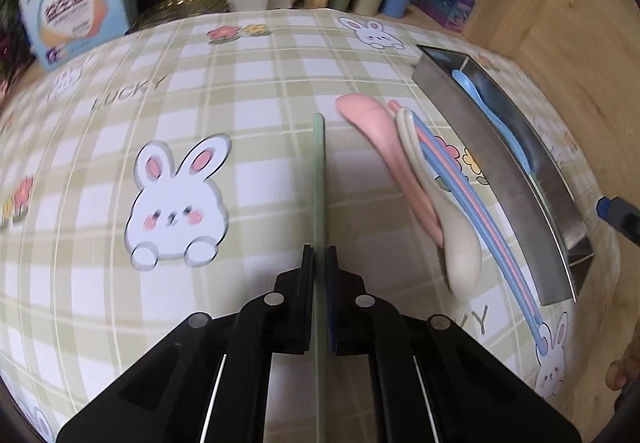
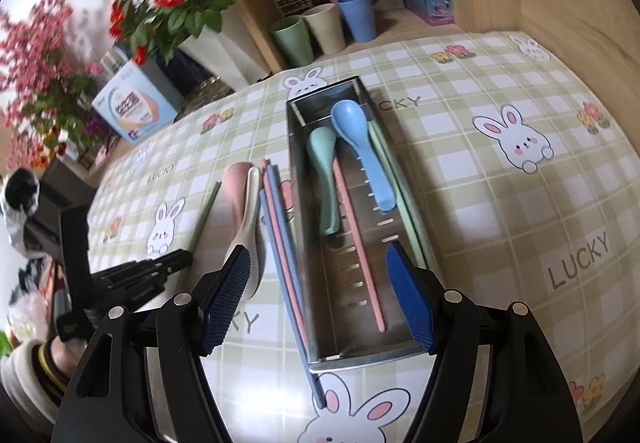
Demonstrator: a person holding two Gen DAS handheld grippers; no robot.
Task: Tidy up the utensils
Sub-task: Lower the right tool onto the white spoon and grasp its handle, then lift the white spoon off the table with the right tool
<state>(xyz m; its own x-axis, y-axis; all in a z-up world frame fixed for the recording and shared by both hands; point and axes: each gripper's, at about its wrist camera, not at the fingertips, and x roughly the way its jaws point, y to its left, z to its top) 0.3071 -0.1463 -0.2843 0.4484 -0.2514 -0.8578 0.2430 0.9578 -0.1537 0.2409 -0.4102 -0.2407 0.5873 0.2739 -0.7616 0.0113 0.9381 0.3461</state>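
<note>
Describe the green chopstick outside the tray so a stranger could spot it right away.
Start at the metal tray on the bunny tablecloth. To its left lies a bundle: pink spoon, cream spoon, and blue and pink chopsticks. Left of that, apart from the bundle, is the green chopstick. It is the only utensil clamped in the left gripper.

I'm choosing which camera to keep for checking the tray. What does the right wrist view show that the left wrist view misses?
Only the right wrist view shows inside the metal tray: green spoon, pink chopstick.

Only the left wrist view shows the left gripper with jaws shut on the green chopstick.

Both show the pink spoon and blue spoon.
</note>
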